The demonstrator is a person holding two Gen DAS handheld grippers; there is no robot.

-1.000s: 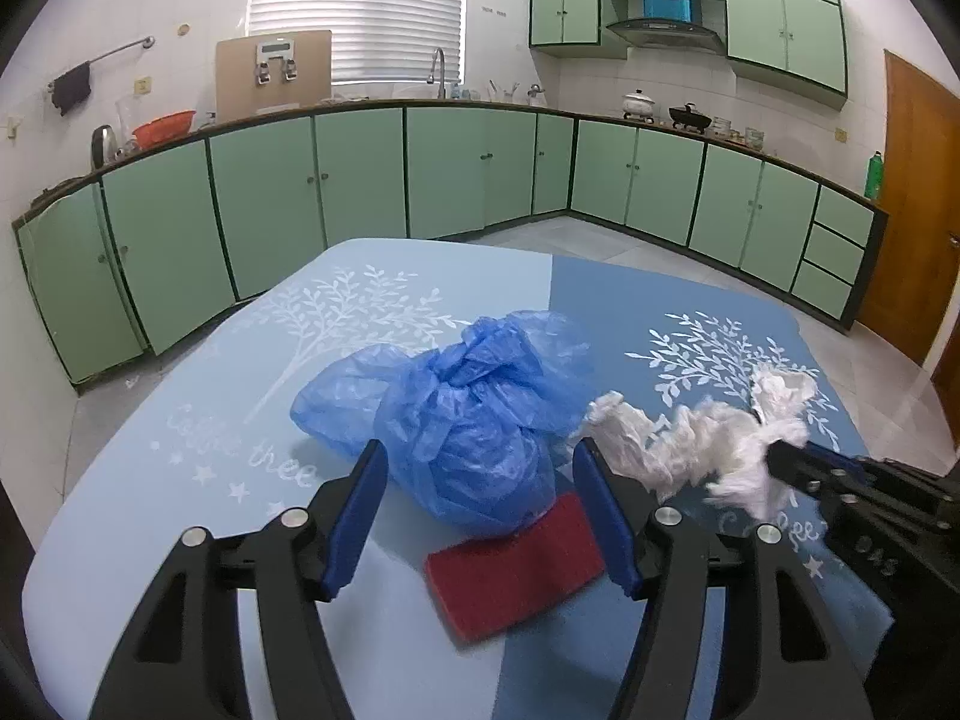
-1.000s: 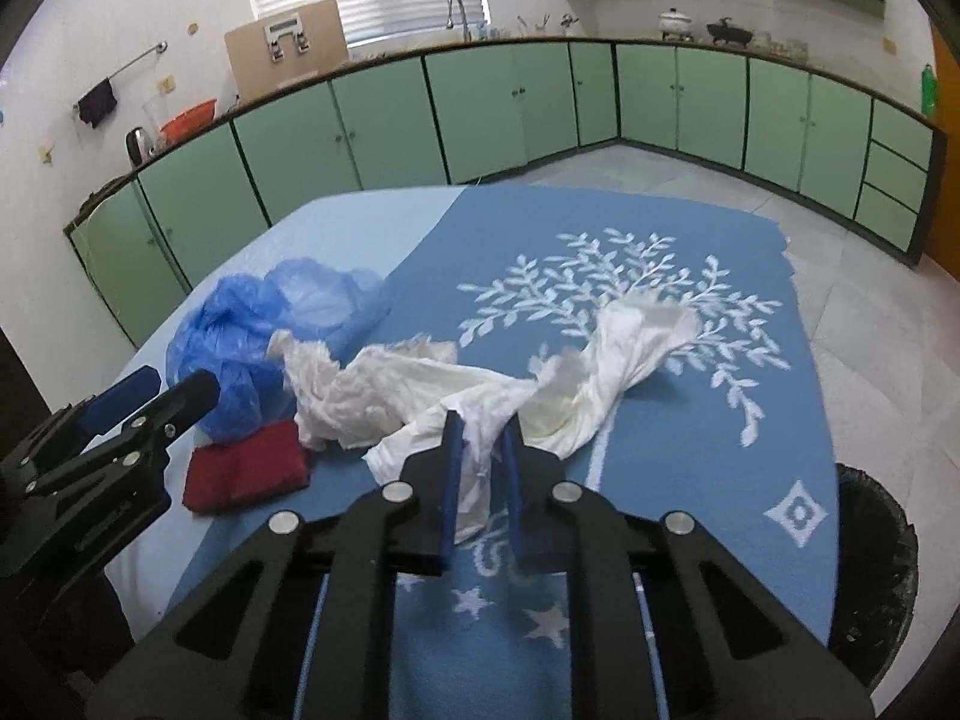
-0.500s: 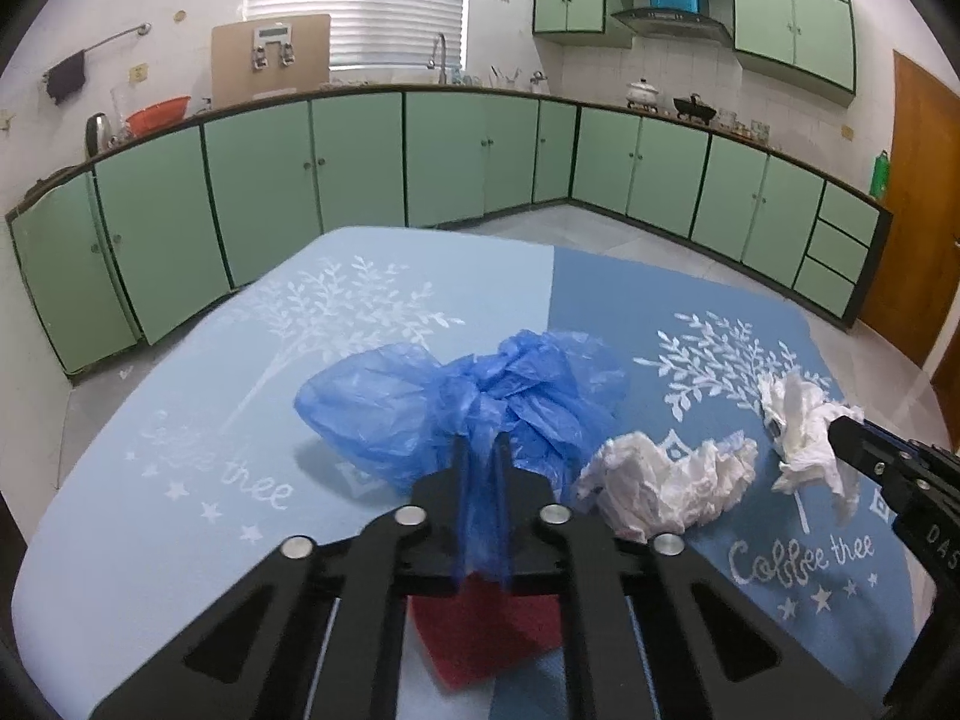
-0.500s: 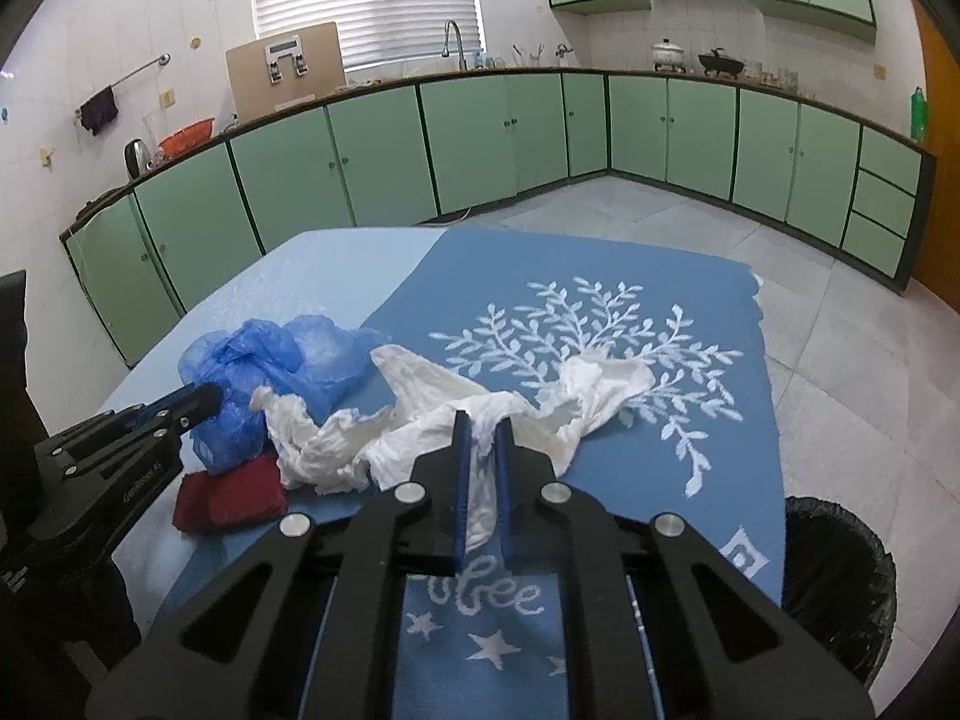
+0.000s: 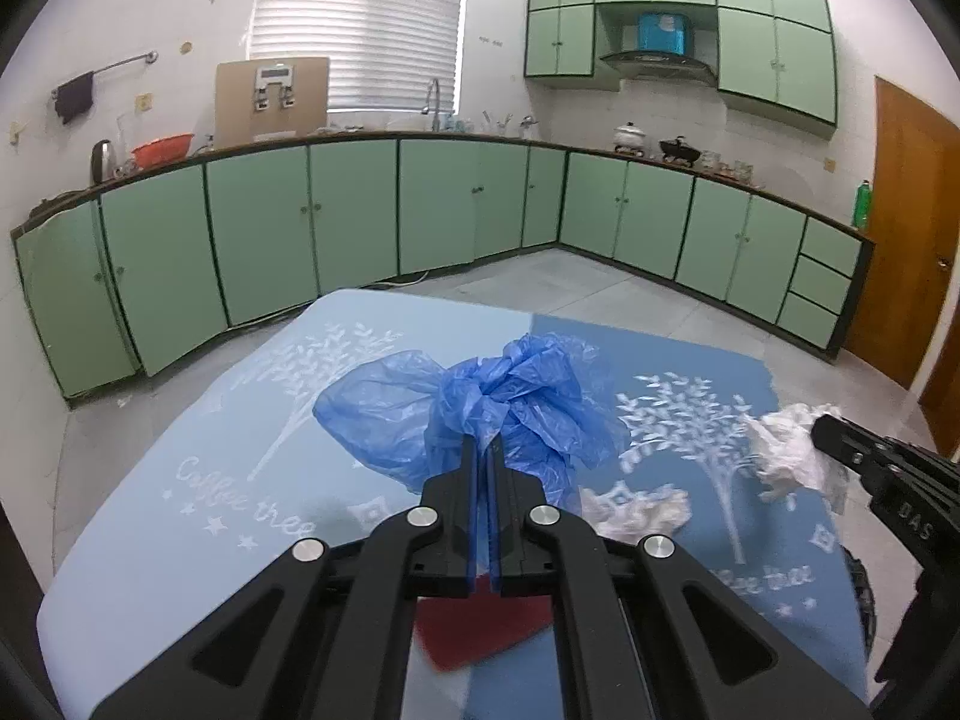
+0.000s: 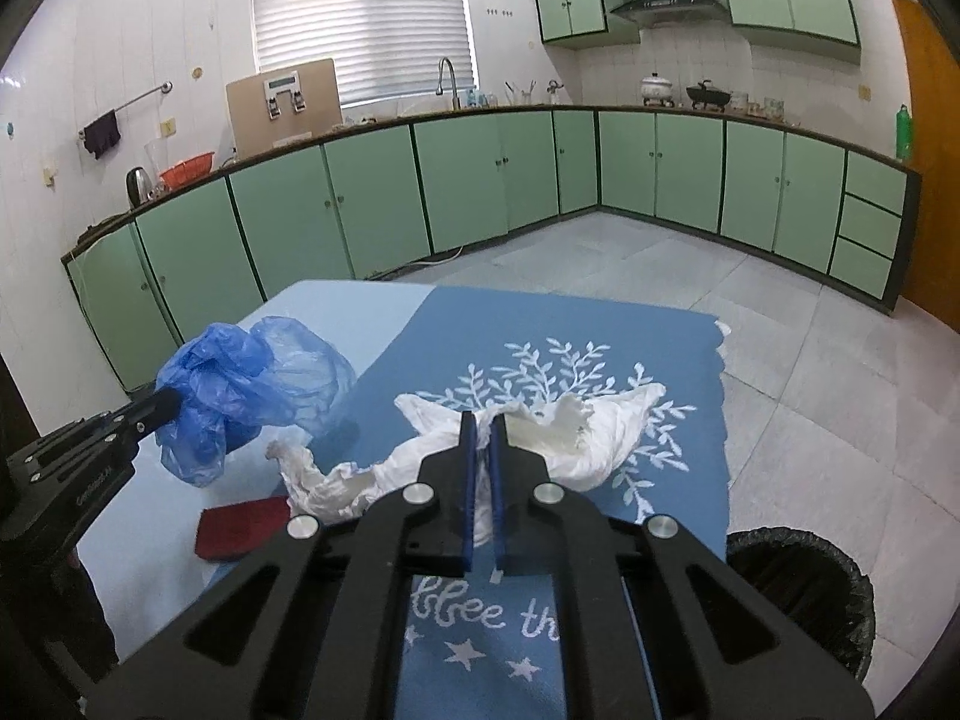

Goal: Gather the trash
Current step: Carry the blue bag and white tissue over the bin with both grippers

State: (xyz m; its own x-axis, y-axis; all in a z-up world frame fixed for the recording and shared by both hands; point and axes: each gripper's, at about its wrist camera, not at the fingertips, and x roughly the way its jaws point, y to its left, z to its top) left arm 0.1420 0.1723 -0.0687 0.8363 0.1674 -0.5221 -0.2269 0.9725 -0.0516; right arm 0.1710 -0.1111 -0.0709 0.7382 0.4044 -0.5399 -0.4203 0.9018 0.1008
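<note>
The left hand-held gripper (image 5: 482,450) has its blue pads pinched tight on a fold of the crumpled blue plastic bag (image 5: 480,414), which bulges out to either side above the bench (image 5: 150,528). A red cloth (image 5: 480,630) lies flat on the bench's blue tree-printed cover, partly hidden under the gripper's black arms. Just right of them sits a crumpled white tissue (image 5: 636,507). At the right edge, the right hand-held gripper (image 5: 825,429) grips another wad of white paper (image 5: 780,456).

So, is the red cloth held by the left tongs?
No, the left tongs pinch the blue plastic bag; the red cloth lies on the table.
</note>
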